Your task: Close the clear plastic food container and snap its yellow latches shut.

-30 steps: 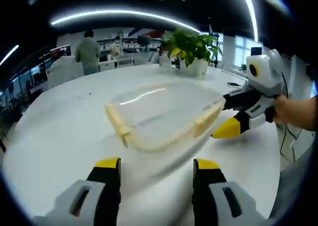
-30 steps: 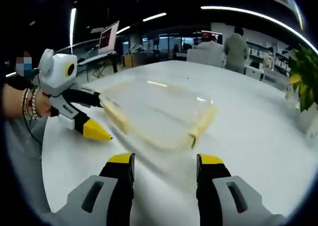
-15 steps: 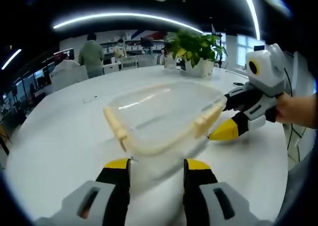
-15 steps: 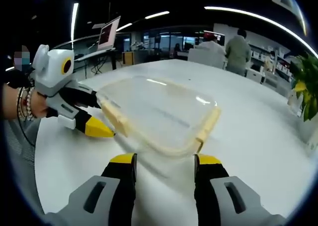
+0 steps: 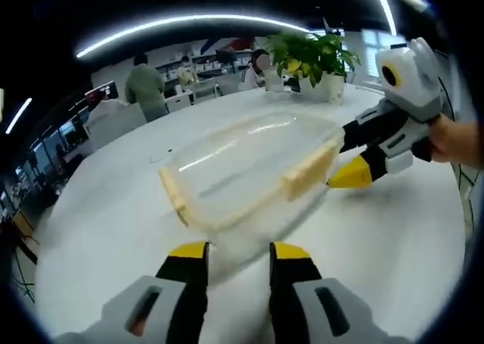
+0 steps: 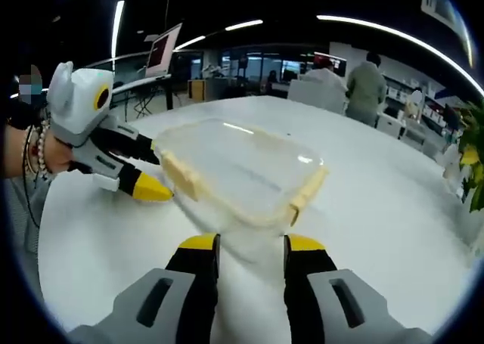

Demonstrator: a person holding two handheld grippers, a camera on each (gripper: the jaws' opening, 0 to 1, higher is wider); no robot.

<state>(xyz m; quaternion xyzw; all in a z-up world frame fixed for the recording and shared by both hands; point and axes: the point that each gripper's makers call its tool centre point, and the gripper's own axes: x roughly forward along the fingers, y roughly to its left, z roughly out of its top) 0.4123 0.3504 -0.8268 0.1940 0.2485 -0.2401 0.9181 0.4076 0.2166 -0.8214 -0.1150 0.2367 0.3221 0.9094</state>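
Observation:
The clear plastic container [image 5: 242, 162] lies on the white table [image 5: 98, 230] with its lid on and pale yellow latches [image 5: 306, 170] along its sides. My left gripper [image 5: 238, 255] is open but narrowed, and the container's blurred near rim lies between its jaws. From the other side, my right gripper [image 6: 249, 246] is also open and narrowed around the near rim of the container [image 6: 242, 170]. In the left gripper view, the right gripper [image 5: 355, 159] straddles the end by one latch. In the right gripper view, the left gripper [image 6: 155, 170] straddles the end by a latch [image 6: 181, 174].
A potted plant [image 5: 314, 57] stands at the table's far edge. People and office desks [image 5: 144, 87] fill the background beyond the table. A person's hand [image 6: 26, 151] holds the left gripper. Open table surface [image 6: 393, 208] lies all around the container.
Both grippers' jaws have narrowed step by step, and both have moved closer, so the container's near rim now lies between each pair. The container looks larger in both views.

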